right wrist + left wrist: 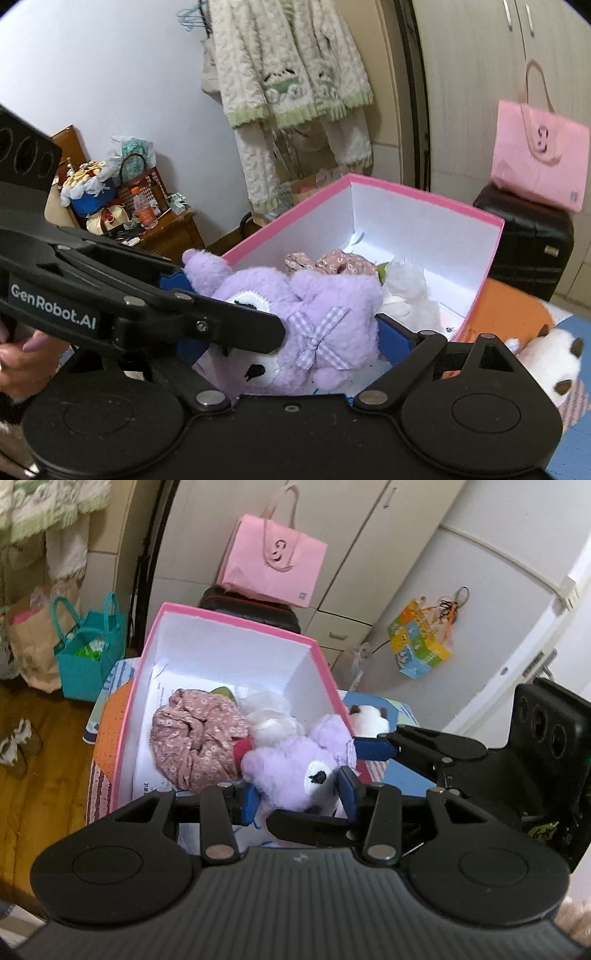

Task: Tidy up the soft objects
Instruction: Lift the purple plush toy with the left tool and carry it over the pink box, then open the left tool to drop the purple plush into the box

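Your fluffy lilac plush toy with stitched eyes and a gingham bow (295, 317) sits at the near corner of the pink-edged white cardboard box (236, 646), beside crumpled floral fabric (195, 738). Your left gripper (299, 794) pinches it narrowly; your right gripper (291, 332) clasps its body, blue pads spread wide.

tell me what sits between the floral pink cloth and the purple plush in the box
A white fluffy item and a small red piece lie between the floral cloth and the purple plush, seen in the left wrist view.
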`<state>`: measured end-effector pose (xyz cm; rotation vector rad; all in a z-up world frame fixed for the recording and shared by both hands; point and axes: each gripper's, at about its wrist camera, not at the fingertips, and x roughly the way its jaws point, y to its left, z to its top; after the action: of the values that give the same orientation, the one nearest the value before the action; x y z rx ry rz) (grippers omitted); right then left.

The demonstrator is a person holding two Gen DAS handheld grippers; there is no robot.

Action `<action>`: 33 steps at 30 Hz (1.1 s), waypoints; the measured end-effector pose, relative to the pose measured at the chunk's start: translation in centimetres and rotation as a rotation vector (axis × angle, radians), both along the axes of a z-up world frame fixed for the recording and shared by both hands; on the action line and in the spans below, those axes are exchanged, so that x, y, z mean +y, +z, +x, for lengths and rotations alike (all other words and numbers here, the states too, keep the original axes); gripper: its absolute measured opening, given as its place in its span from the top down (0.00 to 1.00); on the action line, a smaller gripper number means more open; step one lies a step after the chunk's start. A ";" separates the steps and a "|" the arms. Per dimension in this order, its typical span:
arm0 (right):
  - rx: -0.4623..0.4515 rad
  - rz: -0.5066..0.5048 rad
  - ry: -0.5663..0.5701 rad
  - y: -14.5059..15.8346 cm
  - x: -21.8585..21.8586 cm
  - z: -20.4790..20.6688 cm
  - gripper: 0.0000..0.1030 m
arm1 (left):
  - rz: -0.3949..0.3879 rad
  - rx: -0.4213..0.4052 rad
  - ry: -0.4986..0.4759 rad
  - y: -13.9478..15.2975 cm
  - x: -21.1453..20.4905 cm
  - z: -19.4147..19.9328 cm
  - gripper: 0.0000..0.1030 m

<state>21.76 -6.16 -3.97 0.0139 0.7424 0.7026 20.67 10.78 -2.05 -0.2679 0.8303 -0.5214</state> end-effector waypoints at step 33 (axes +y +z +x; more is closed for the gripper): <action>-0.097 -0.229 -0.066 0.0 0.4 -1.8 0.06 | 0.140 -0.083 0.080 1.3 0.2 -3.3 0.37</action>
<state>19.99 -5.79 -3.99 -0.2018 0.7226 0.5483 17.33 11.01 -0.80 -0.1488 0.7688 -0.3952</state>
